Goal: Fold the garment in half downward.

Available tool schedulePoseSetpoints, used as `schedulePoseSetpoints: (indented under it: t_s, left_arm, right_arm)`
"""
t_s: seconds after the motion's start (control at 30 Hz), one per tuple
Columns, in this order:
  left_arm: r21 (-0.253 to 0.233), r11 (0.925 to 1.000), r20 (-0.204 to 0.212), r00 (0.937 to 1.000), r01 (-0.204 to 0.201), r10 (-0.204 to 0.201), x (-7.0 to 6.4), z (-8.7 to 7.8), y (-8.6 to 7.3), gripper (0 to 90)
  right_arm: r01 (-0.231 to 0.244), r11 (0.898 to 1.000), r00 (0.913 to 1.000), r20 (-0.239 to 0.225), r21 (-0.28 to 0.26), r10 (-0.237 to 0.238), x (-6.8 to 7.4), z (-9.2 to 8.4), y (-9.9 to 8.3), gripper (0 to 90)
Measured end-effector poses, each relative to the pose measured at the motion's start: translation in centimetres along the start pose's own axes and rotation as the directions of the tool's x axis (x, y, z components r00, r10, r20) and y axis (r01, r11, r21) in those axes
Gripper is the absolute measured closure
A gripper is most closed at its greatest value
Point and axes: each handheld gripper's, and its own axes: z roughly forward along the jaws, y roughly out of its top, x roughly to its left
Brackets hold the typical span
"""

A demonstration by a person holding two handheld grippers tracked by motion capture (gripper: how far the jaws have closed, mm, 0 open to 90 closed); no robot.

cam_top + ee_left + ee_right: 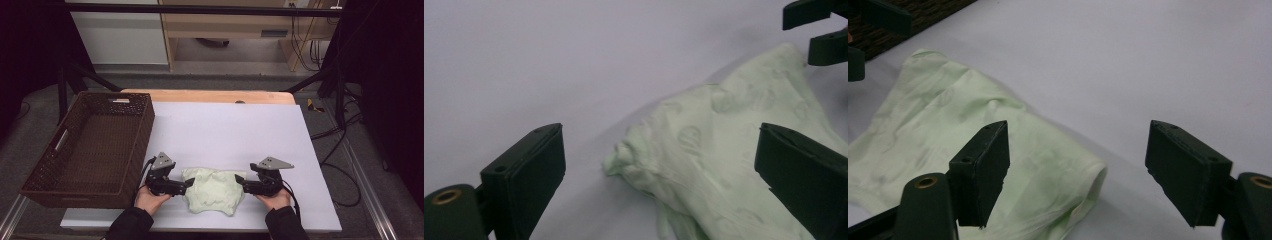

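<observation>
A crumpled pale green cloth lies on the white mat near the front edge. My left gripper is at the cloth's left edge, jaws wide open, with a bunched corner of the cloth lying between them untouched. My right gripper is at the cloth's right edge, also open, and the folded hem lies loose on the mat between its jaws. Each gripper view shows the other gripper's jaw tips across the cloth: the right gripper and the left gripper.
A dark brown wicker basket with nothing in it stands at the left, hanging over the mat's edge. The wooden table edge shows behind the mat. Cables and black frame legs stand on the floor to the right.
</observation>
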Motion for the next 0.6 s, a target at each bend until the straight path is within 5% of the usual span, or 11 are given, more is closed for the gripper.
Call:
schedulePoseSetpoints:
  t_s: [0.23, 0.6]
  left_arm:
    - [0.019, 0.9990, -0.024, 0.9989, 0.041, -0.040, 1.4, 1.4, -0.1, 14.4]
    - [0.045, 0.9979, -0.005, 0.9988, 0.048, -0.048, 1.9, 2.8, -0.9, 49.5]
  right_arm:
    - [-0.074, 0.996, 0.9969, 0.028, 0.043, 0.073, -1.4, 1.2, 0.1, 28.0]
    - [-0.060, 0.990, 0.9981, 0.021, 0.131, 0.057, -1.4, 2.6, -0.5, 52.6]
